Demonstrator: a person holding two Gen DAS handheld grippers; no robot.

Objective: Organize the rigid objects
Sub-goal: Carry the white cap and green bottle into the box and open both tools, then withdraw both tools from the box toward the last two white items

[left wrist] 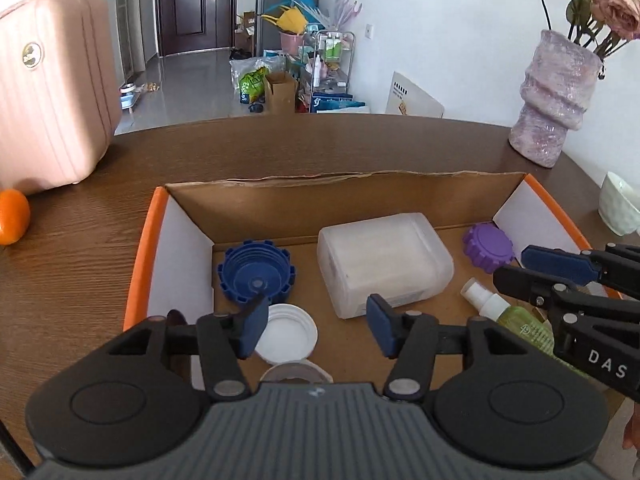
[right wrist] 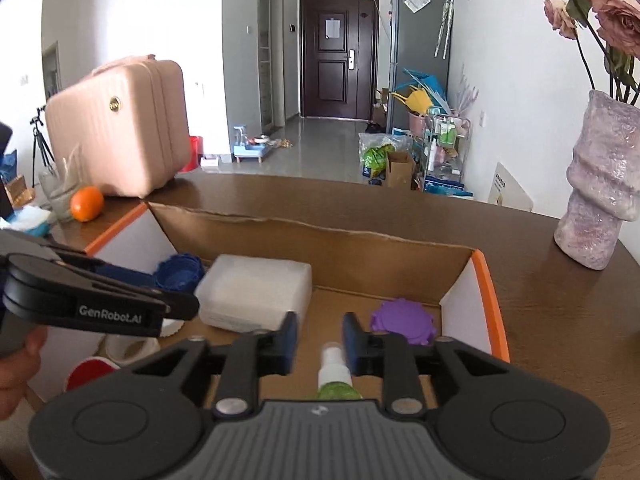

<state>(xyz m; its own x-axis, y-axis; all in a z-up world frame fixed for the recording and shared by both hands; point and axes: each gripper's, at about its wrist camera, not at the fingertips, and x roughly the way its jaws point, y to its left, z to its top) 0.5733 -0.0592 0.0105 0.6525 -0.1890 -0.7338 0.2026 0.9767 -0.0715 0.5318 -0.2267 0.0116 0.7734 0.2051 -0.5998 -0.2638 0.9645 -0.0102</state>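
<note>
The cardboard box (left wrist: 188, 240) already holds the blue lid (left wrist: 256, 272), white lid (left wrist: 286, 332), plastic case (left wrist: 384, 264), purple lid (left wrist: 488, 246) and spray bottle (right wrist: 334, 376). The left gripper (left wrist: 316, 330) hangs part-open and empty, and the right gripper (right wrist: 320, 340) looks empty too. An orange (left wrist: 12, 216) is left outside, so sorting is probably almost done.

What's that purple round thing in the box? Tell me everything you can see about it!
The purple lid looks like a plastic screw cap: round, with a flat top and chunky bumps all around its edge for gripping. It lies flat on the floor of the cardboard box, in the far right corner beside the white side flap. Nothing seems to hold or touch it except the box. The frosted plastic container sits apart on its left, and the green spray bottle lies nearer the camera.
</note>
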